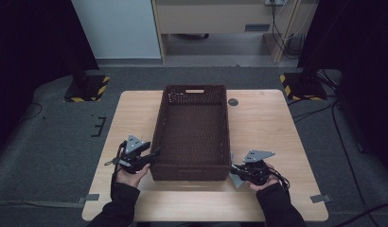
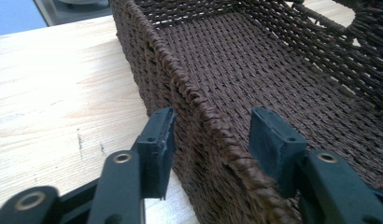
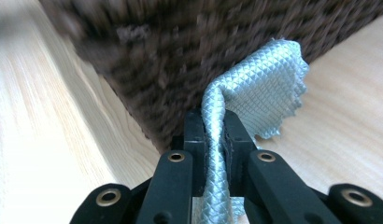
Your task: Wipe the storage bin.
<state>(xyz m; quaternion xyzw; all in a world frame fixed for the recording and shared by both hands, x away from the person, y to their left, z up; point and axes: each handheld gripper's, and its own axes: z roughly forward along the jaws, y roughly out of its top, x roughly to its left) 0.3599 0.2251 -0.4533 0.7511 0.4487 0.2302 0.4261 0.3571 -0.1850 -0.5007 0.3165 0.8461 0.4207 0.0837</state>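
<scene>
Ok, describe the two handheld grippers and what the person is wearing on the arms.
Both the left gripper and the right gripper are black, each topped by a grey three-cornered plate and trailing a black cable. Up close, the black jaw arms carry brass-coloured rivets and end in flat dark pads. The sleeves are dark, with ribbed cuffs.

The place looked like a lab or recording studio rather than a home. A bare wooden table stood on grey carpet, black curtains hung along both sides, and stands with yellow-and-black hazard-striped bases sat beyond the tabletop's far corners. Loose cables trailed across the floor.
</scene>
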